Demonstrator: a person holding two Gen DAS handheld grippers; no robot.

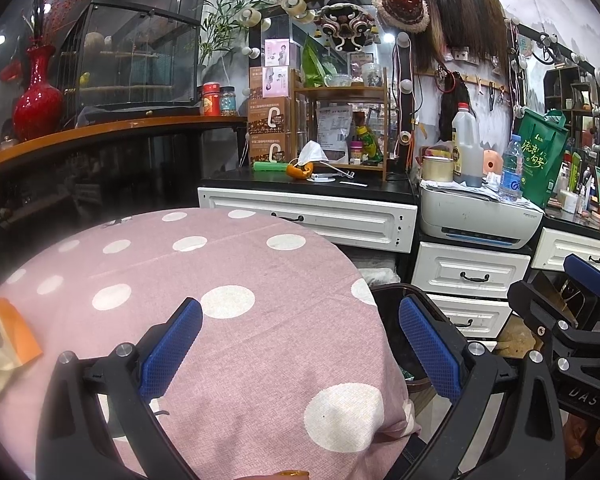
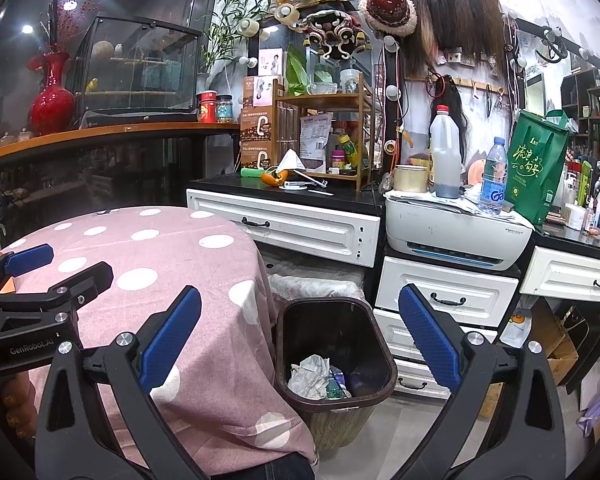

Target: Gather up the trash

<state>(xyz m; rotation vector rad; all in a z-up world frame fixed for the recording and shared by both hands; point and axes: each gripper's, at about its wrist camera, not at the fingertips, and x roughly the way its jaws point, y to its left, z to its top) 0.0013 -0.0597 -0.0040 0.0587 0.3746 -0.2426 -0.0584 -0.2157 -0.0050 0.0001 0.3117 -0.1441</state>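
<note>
Item one, the round desk under a pink cloth with white polka dots (image 1: 236, 280): most of its top reads bare in both views, so I judge the bulk of the clearing done there. Item two, the dark brown plastic waste bin with a wood-grain lower band (image 2: 376, 344): it stands on the floor just beside the desk's right edge, in front of the white drawer fronts, and holds crumpled white paper (image 2: 310, 376) plus a small greenish wrapper, which I take as trash already collected. Item three, my left tongs (image 1: 300, 354): blue pads spread wide, nothing between them, poised over the desk's near edge. Item four, my right tongs (image 2: 300, 344): likewise spread wide and empty, with the bin's mouth framed between the pads. Item five, the clear plastic wrapper with an orange strip (image 1: 4, 344): it lies on the cloth at the desk's far left, well apart from the bin, and is the one clear piece I count as outstanding. Item six, an orange peel (image 1: 300, 169) and a white face mask (image 1: 313, 152) on the black counter behind: possibly trash too, though I cannot tell whether they belong to this job.
</note>
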